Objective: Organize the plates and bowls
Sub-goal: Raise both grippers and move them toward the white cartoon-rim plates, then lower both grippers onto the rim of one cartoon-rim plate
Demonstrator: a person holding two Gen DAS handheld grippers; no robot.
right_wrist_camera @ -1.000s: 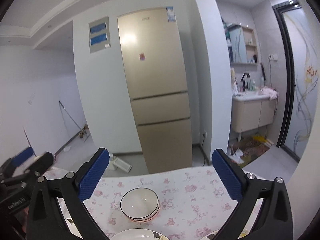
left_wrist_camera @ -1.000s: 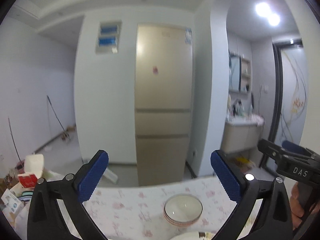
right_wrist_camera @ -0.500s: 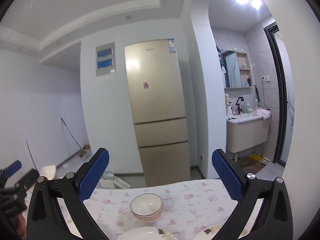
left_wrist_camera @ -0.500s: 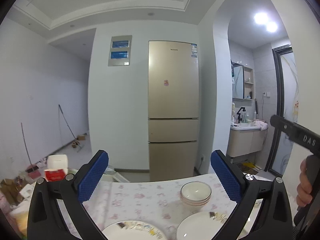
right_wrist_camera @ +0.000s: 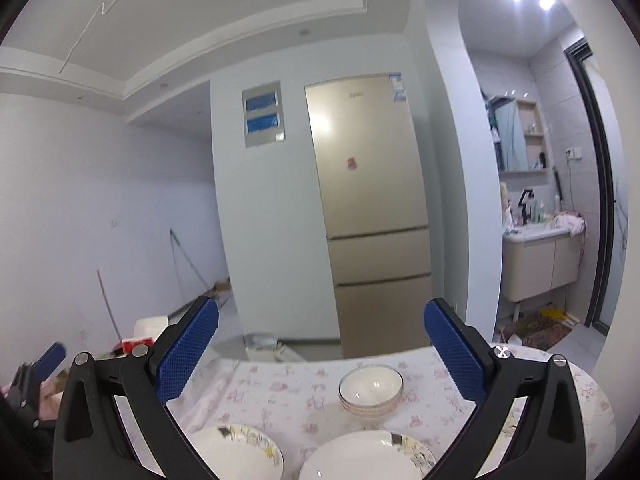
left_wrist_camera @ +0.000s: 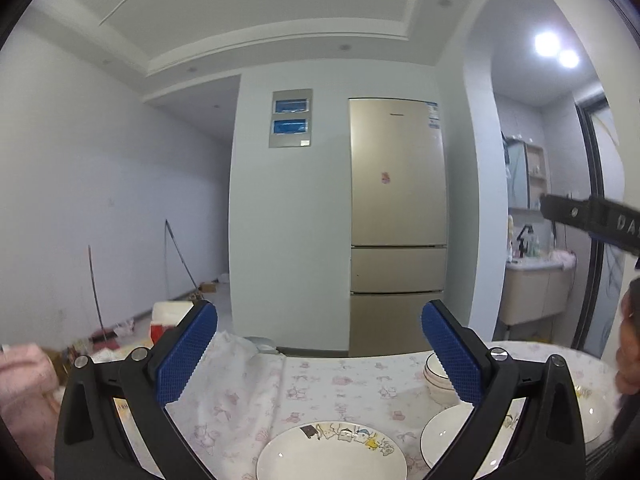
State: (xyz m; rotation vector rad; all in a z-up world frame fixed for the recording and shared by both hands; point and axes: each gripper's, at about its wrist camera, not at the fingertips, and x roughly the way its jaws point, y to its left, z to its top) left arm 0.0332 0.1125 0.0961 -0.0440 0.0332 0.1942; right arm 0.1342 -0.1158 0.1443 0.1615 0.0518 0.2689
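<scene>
Both held up level side by side, left gripper [left_wrist_camera: 319, 354] and right gripper [right_wrist_camera: 321, 350] spread wide (nothing between the blue pads).

"DA" in white on the black right claw [left_wrist_camera: 592, 220] (remaining letters cut off by frame edge)

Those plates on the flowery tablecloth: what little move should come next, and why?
Probably lower the right gripper toward the nearer plate. Both grippers are open, empty and aimed above the table. Two plates lie side by side, unstacked, with the stacked bowls behind them; the left gripper could then take the other plate.
</scene>
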